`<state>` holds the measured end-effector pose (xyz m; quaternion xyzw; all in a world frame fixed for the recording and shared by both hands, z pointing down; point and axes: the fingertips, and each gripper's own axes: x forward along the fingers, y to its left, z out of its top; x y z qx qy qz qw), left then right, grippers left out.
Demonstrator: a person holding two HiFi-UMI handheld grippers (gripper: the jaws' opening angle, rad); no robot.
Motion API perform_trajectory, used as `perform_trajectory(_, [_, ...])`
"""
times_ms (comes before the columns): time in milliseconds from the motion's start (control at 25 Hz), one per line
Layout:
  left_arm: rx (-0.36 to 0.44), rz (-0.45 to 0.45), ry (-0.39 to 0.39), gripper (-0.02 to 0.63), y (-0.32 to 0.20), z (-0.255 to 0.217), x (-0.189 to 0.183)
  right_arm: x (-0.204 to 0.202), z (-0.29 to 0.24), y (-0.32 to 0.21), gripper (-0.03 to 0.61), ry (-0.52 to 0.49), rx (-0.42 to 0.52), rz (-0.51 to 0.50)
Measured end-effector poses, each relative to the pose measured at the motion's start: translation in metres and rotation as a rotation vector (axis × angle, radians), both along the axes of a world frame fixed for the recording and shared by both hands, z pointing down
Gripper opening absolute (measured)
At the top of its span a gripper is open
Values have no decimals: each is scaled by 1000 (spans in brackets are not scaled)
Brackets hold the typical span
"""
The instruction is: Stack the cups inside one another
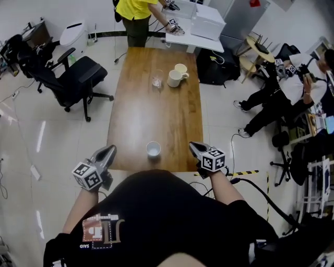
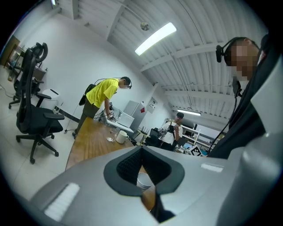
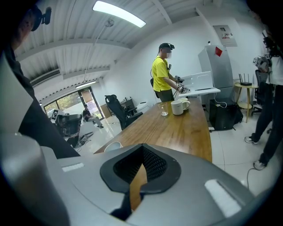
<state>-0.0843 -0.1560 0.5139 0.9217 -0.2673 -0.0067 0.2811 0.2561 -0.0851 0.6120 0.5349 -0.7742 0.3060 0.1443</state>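
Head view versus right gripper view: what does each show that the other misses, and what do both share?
Only the head view: the left gripper and the striped floor tape. Only the right gripper view: the ceiling lamp and the windows. Both: the table, the mug, the glass, the near cup and the person in yellow.

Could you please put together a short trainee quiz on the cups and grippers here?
1. True or false: the small white cup stands on the table between the left gripper and the right gripper.
2. Which stands nearest the glass? A) white mug B) small white cup C) office chair
3. Fill in: the right gripper's jaws are ____.
Key: 1 true; 2 A; 3 shut.
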Motion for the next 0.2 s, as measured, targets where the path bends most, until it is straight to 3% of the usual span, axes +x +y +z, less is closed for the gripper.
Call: perform_trajectory(200, [-60,-96,-14,0,37,21,-26,-23,23,10,11,-8,-72,-95])
